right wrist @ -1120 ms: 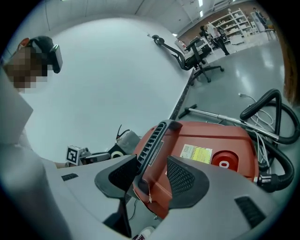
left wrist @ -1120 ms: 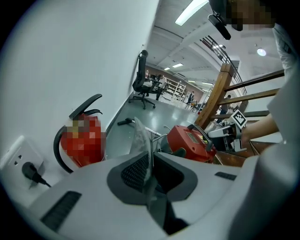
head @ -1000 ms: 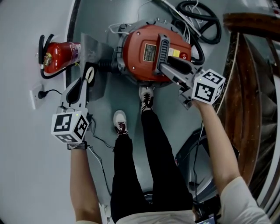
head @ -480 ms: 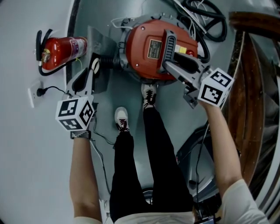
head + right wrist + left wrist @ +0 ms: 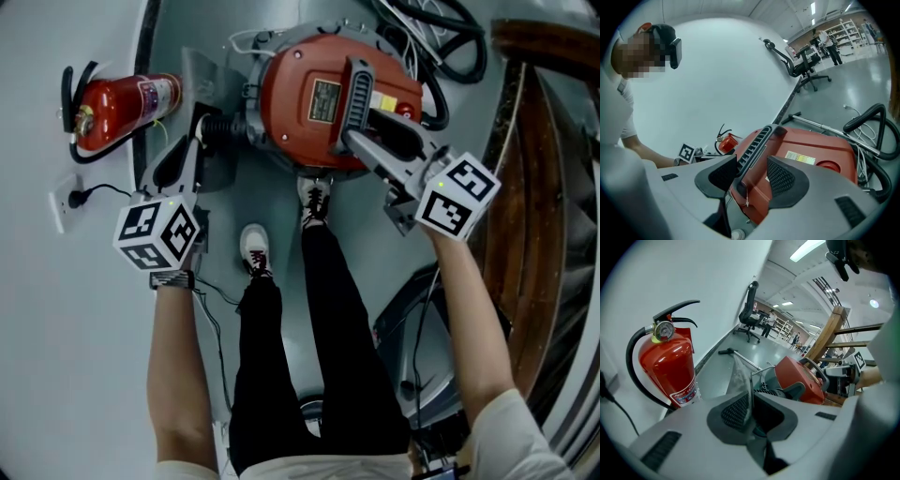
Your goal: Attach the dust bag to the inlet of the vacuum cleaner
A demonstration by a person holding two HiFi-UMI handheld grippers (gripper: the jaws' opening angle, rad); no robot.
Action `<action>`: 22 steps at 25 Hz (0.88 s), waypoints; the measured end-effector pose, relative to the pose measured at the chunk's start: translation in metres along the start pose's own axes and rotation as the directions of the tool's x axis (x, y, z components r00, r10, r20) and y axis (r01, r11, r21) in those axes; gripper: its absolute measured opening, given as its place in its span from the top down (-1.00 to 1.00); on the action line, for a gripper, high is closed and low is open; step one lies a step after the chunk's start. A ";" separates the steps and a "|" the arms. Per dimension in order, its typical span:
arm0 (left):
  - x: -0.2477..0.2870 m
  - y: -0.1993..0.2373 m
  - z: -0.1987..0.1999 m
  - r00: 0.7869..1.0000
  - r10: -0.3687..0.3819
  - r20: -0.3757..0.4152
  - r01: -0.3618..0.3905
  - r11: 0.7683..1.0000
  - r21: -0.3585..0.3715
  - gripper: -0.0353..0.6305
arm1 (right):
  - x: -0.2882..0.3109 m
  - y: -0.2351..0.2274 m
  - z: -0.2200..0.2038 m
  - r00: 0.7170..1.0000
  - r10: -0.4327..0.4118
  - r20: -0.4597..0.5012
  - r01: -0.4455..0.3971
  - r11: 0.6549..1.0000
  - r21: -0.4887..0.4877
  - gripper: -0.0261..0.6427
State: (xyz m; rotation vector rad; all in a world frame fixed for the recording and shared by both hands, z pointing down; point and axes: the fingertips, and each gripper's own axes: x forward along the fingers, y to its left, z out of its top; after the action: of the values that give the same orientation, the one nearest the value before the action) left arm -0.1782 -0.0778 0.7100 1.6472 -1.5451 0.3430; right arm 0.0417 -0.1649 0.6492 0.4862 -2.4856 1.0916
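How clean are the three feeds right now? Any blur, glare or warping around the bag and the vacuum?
Head view: sharp, no glare on the vacuum cleaner. Left gripper view: heavy fisheye, black corners; the left tool is soft, the dust bag it pinches readable, fire extinguisher shows a highlight. Right gripper view: same fisheye; right tool soft, vacuum cleaner crisp; mosaic patch upper left.

The vacuum cleaner point(image 5: 305, 127) is showing a red-orange body, a black ribbed handle point(image 5: 358, 89) and a yellow-and-white label point(image 5: 800, 158). The dust bag point(image 5: 737, 376) is looking pale translucent grey. The left gripper point(image 5: 751, 411) and right gripper point(image 5: 752, 176) are showing light grey shells and black cross-hatched pads point(image 5: 780, 177), their cubes point(image 5: 157, 232) wearing black-and-white square markers. The fire extinguisher point(image 5: 117, 103) is gleaming red, with a black hose point(image 5: 633, 359).
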 end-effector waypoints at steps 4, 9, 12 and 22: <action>0.001 0.000 0.001 1.000 0.001 0.022 -0.001 1.000 -0.031 0.78 | 0.000 0.001 0.000 1.000 -0.005 0.002 0.005 1.000 -0.005 0.33; 0.004 -0.011 0.004 0.999 -0.041 0.030 0.042 0.998 -0.048 0.76 | 0.000 0.002 0.004 1.000 -0.013 0.004 0.013 0.999 -0.032 0.32; 0.004 -0.014 0.003 0.998 -0.056 0.032 0.057 0.998 -0.039 0.76 | 0.000 0.002 0.003 1.000 -0.013 0.006 0.013 1.000 -0.025 0.32; 0.006 -0.016 0.004 0.993 -0.116 -0.008 0.116 0.992 0.055 0.76 | 0.000 0.002 0.001 1.000 -0.010 0.008 0.010 1.000 -0.019 0.32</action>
State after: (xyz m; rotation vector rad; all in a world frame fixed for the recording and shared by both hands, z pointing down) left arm -0.1632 -0.0864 0.7058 1.7693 -1.4410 0.3297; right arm 0.0401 -0.1646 0.6470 0.4977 -2.4955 1.0626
